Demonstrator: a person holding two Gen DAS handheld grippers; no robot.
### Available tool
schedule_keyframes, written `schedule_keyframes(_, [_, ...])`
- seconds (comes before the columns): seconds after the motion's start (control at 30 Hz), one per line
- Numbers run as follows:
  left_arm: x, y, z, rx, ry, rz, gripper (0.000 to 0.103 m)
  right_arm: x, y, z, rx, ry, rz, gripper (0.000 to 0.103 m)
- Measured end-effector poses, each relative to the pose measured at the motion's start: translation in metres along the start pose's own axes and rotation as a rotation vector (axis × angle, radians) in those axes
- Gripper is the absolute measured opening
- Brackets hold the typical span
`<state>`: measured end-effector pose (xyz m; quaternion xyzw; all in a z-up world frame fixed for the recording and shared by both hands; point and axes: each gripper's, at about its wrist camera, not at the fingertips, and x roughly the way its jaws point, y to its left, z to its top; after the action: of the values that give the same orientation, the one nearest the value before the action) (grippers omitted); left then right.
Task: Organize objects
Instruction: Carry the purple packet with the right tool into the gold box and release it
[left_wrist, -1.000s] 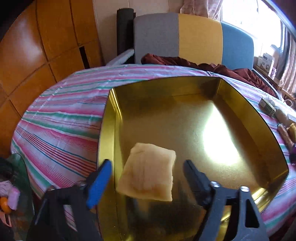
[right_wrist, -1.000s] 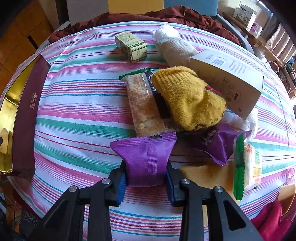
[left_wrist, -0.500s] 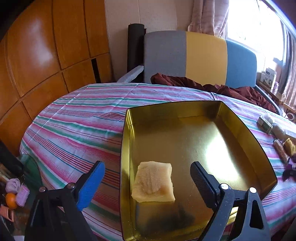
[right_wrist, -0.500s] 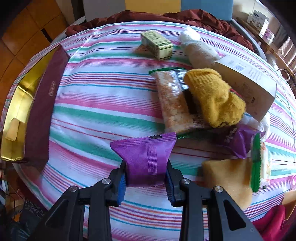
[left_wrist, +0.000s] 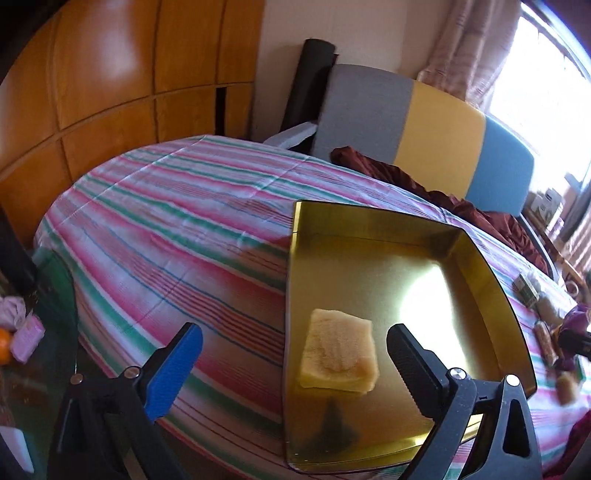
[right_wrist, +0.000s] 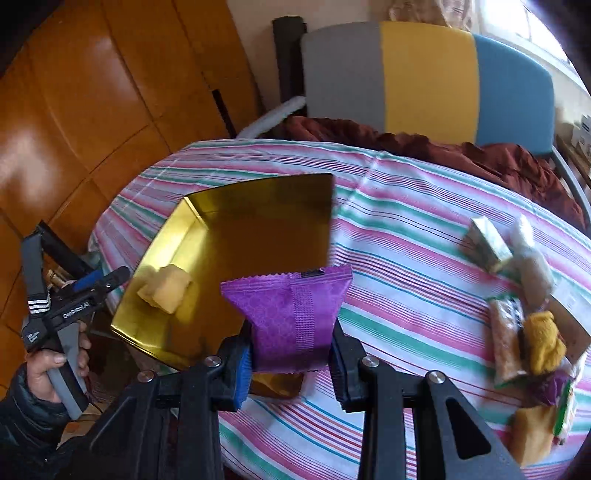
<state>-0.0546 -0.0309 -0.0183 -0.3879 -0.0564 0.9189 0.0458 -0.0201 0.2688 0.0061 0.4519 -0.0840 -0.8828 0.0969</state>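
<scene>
Purple packet (right_wrist: 295, 317): hanging clamped in the right tool (right_wrist: 290, 360), just beside the gold tin (right_wrist: 236, 229), over the striped tabletop (right_wrist: 406, 236).
Handling: looking light, crinkly, slippery film; probably crushable contents, so gripping gently at the lower body.
Pointing: standing upright, serrated seam topmost, long axis running left-right.
Left tool (left_wrist: 291, 350): spread apart, holding nothing, hovering near the yellow sponge (left_wrist: 338, 356) lying inside the tin.

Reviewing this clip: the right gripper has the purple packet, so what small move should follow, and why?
Probably carry the purple packet, clamped in the right gripper, left over the gold tray and release. The tray holds only a yellow sponge, and the left gripper is open.
</scene>
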Motion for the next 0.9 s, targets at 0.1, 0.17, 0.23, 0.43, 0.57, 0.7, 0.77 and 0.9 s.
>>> schedule_keyframes(0.1, [-0.004, 0.016, 0.003, -0.056, -0.006, 0.036, 0.103, 0.034, 0.045, 0.015, -0.057, 0.045, 0.053, 0.034])
schedule_keyframes(0.17, [-0.007, 0.025, 0.002, -0.081, -0.018, 0.058, 0.103, 0.058, 0.068, 0.014, -0.095, 0.083, 0.090, 0.035])
schedule_keyframes(0.23, [-0.011, 0.036, 0.002, -0.103, -0.041, 0.072, 0.103, 0.069, 0.087, 0.011, -0.111, 0.119, 0.109, 0.035])
schedule_keyframes(0.43, [-0.013, 0.056, 0.002, -0.165, -0.068, 0.075, 0.103, 0.116, 0.122, 0.003, -0.163, 0.197, 0.161, 0.042])
schedule_keyframes(0.57, [-0.009, 0.060, 0.002, -0.184, -0.066, 0.067, 0.103, 0.124, 0.137, -0.006, -0.204, 0.221, 0.214, 0.062])
schedule_keyframes(0.7, [-0.009, 0.059, 0.004, -0.176, -0.068, 0.056, 0.103, 0.116, 0.138, -0.010, -0.216, 0.188, 0.261, 0.094])
schedule_keyframes(0.77, [-0.009, 0.055, 0.003, -0.158, -0.069, 0.058, 0.103, 0.109, 0.135, -0.009, -0.222, 0.142, 0.243, 0.100])
schedule_keyframes(0.9, [-0.011, 0.044, 0.003, -0.118, -0.068, 0.052, 0.103, 0.087, 0.125, -0.005, -0.217, 0.049, 0.178, 0.103])
